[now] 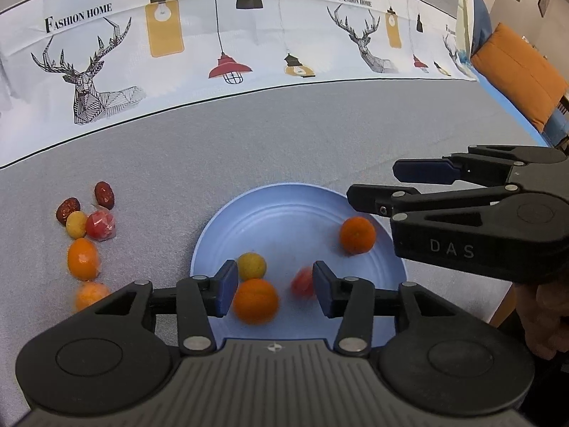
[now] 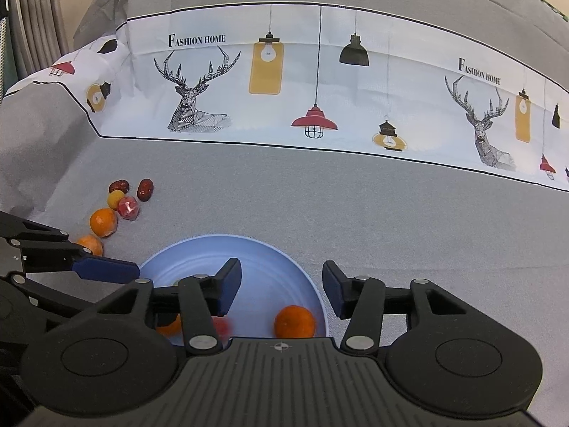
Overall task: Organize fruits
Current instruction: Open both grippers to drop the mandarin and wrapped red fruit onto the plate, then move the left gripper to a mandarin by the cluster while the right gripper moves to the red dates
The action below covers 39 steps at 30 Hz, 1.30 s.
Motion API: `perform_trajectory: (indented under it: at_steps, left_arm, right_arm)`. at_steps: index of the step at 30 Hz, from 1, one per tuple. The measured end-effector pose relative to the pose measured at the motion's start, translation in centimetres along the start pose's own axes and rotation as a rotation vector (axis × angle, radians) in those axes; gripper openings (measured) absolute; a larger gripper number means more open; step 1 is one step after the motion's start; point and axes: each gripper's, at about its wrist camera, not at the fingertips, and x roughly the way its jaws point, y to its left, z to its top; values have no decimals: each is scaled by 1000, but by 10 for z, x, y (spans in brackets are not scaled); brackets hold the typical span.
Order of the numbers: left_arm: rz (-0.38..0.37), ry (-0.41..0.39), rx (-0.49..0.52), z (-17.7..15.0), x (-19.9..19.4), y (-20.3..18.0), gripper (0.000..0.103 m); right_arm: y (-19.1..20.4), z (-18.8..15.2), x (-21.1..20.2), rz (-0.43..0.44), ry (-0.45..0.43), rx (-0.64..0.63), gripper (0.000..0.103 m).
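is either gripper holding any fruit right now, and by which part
Nothing is held. The left gripper and right gripper both stand open over the blue plate; the oranges lie loose on it, clear of the pads.

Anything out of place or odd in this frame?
Nothing damaged or spilled. Six fruits lie loose on the grey tablecloth, left of the blue plate, which holds four. Both grippers hover open above it.
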Motion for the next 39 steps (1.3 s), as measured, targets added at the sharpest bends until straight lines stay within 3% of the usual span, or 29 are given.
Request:
perform_trajectory:
  at_steps: [39]
  left_arm:
    - [14,-5,-12,5,-3,4,51]
  right_arm:
    - [1,0,1,-3,6,-4,54]
